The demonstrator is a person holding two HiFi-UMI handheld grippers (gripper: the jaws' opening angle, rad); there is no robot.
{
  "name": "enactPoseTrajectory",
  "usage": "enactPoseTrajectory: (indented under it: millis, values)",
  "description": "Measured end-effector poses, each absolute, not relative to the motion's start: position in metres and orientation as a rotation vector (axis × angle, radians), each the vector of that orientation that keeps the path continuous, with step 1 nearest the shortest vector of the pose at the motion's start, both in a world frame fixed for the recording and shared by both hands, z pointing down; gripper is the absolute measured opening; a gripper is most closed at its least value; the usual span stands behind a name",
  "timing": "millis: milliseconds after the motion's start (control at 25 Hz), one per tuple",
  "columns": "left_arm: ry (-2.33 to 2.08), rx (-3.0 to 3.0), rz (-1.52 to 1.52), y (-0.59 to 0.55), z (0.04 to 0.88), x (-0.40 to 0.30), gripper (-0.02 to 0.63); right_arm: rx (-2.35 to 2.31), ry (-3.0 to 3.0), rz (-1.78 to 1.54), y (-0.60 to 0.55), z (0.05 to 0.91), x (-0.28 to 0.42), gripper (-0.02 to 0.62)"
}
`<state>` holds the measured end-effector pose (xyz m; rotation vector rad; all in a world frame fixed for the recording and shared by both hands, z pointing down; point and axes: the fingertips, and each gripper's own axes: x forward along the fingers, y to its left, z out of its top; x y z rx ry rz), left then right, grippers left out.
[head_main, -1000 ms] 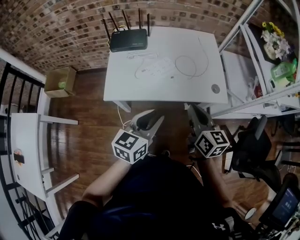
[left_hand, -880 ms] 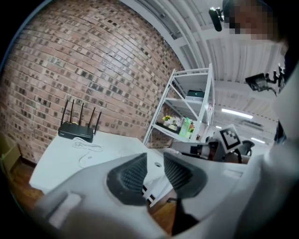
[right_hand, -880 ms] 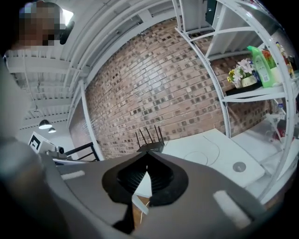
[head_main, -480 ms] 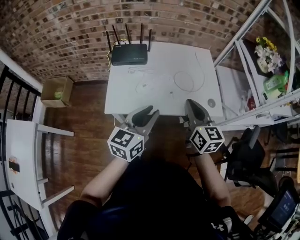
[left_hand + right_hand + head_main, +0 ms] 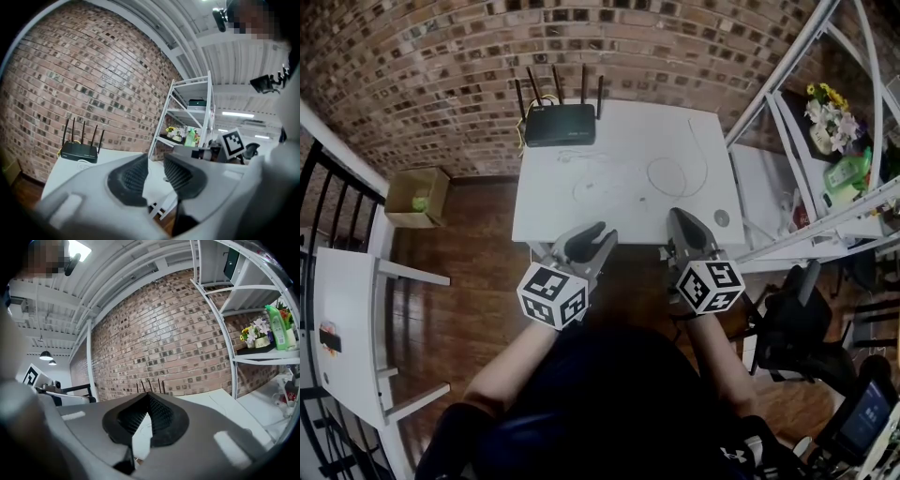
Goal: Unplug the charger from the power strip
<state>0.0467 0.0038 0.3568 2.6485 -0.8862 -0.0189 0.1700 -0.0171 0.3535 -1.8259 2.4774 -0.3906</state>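
Observation:
On the white table (image 5: 544, 211) lies a white power strip (image 5: 602, 184) with thin white leads; it is faint against the tabletop and I cannot make out the charger. A white cable loop (image 5: 667, 176) lies to its right. Both grippers hover short of the table's near edge, well back from the strip. My left gripper (image 5: 592, 238) (image 5: 154, 161) has a narrow gap between its pads and holds nothing. The right gripper (image 5: 680, 221) (image 5: 148, 397) has its tips together, empty.
A black router (image 5: 560, 124) (image 5: 78, 151) with antennas stands at the table's back edge against the brick wall. A white metal shelf (image 5: 825, 141) with flowers and a green bottle rises on the right. A cardboard box (image 5: 417, 195) sits on the floor left; a black chair (image 5: 797, 309) stands right.
Both grippers have come up and forward toward the table's near edge, then held almost still. Neither has changed its jaws or taken hold of anything.

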Motion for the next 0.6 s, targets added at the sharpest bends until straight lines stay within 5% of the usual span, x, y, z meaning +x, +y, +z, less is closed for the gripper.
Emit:
enactPoseTrajectory:
  millis: [600]
  values:
    - [-0.879, 2.669, -0.013, 0.0062, 0.352, 0.0492, 0.104, -1.825, 2.482, -0.375, -0.0156, 0.3494, 0.1705, 0.01]
